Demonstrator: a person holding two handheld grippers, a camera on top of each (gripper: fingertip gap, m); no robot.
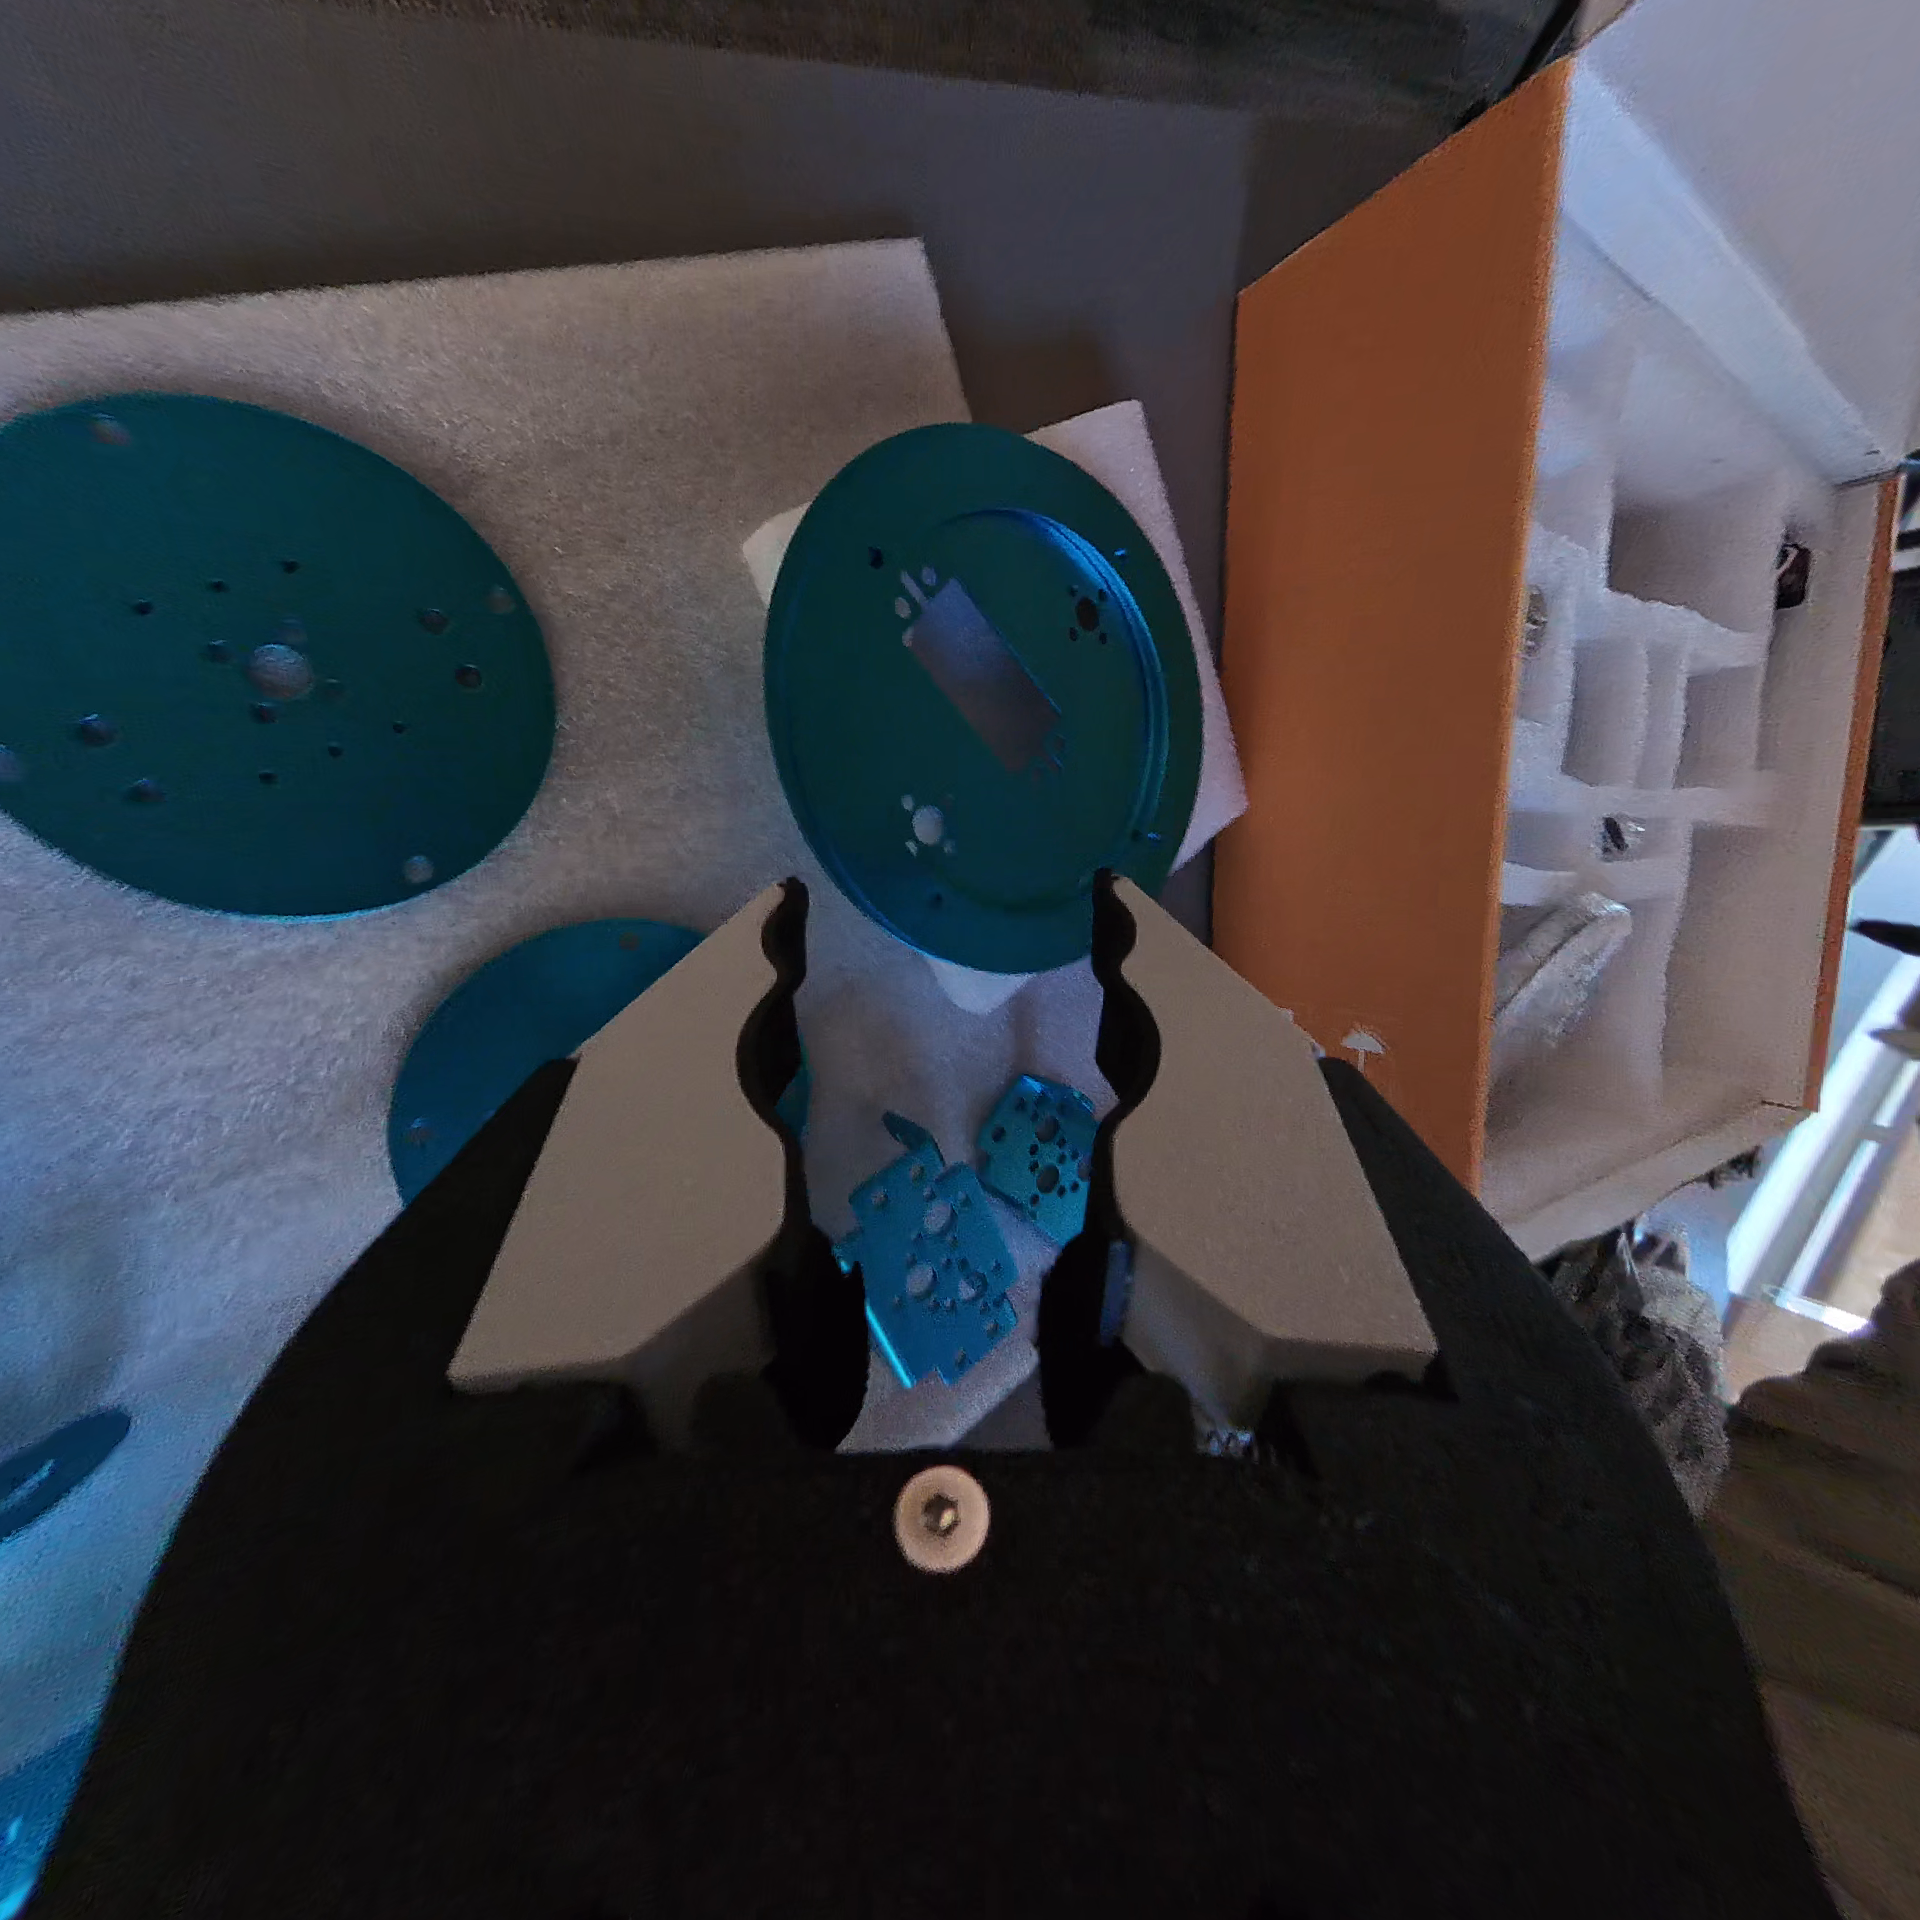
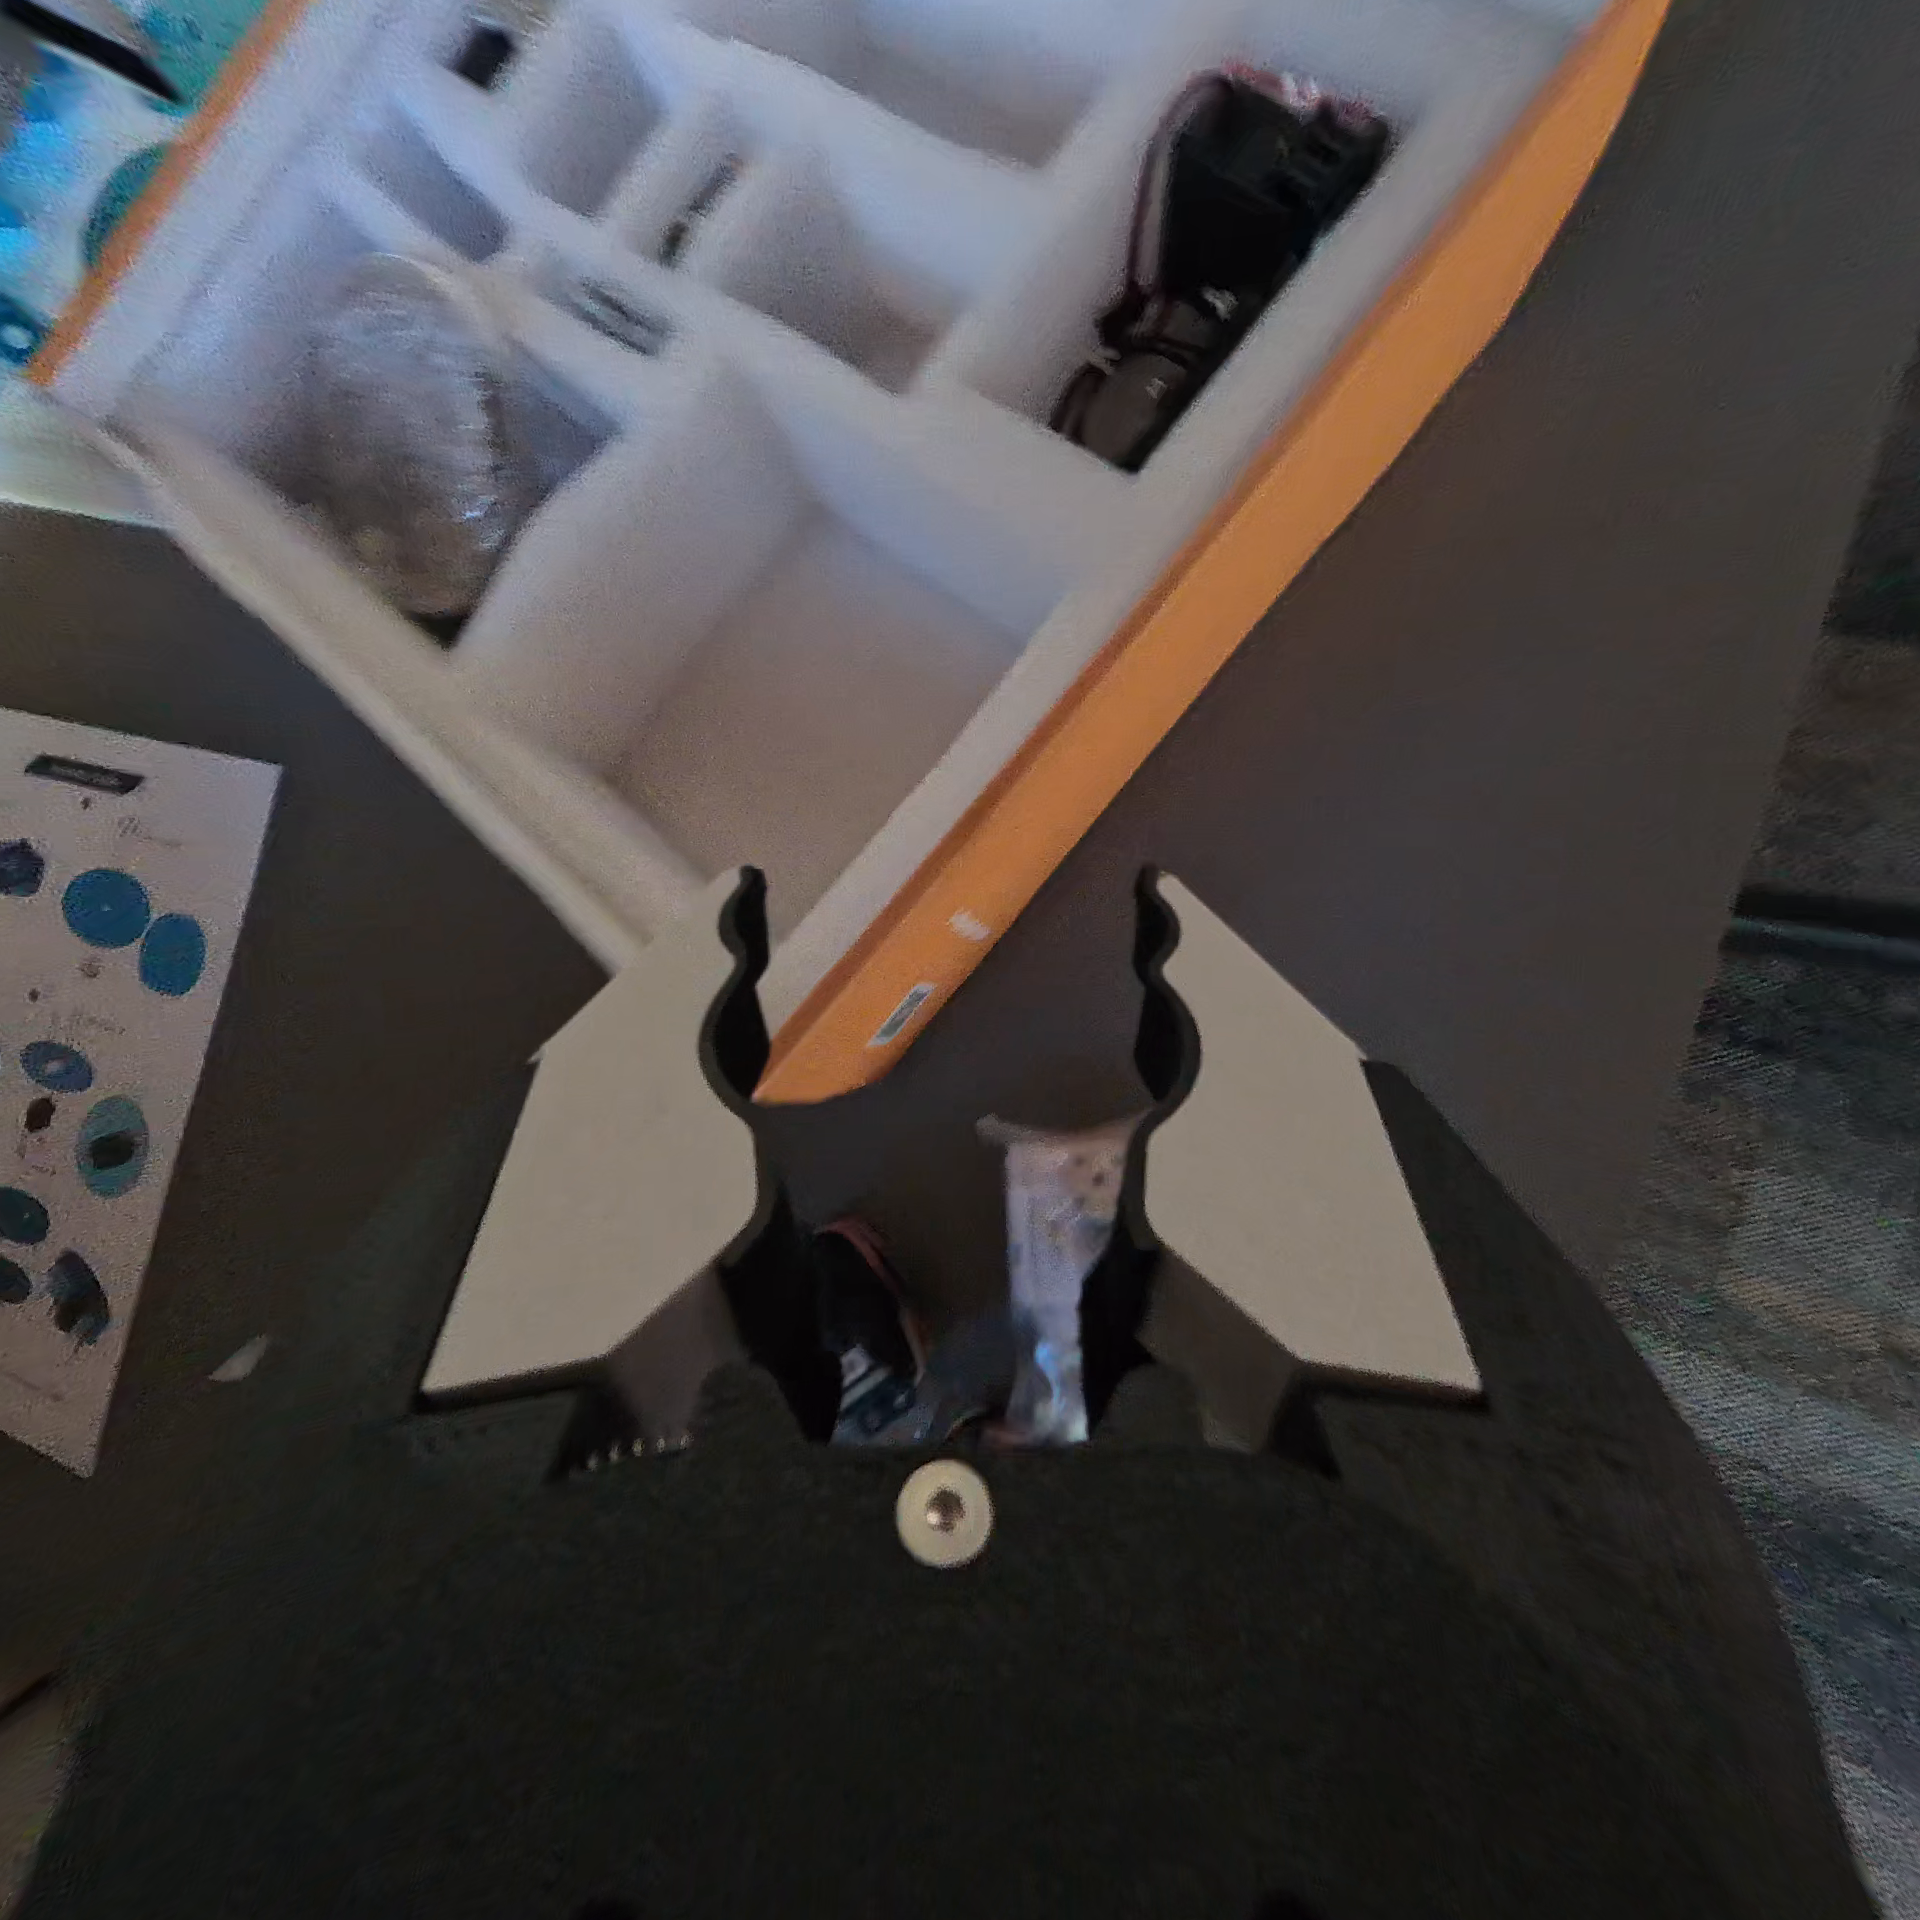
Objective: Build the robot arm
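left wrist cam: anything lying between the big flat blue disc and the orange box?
Yes. In the left wrist view, a blue flanged disc with a rectangular cutout sits between big disc and orange box, on a small white foam piece.

The setting reads as a hobby or home assembly bench where a mechanical kit lies unpacked. A grey tabletop [image 1: 416, 156] carries a white foam sheet [image 1: 623, 343] spread with blue anodised metal discs [image 1: 239, 665] and small perforated brackets [image 1: 935, 1268]. An orange-sided kit box [image 2: 1195, 623] with white foam compartments [image 2: 790, 582] holds bagged parts, and a printed parts sheet [image 2: 114, 1039] lies nearby. Grey carpet [image 2: 1787, 1143] shows beyond the table edge.
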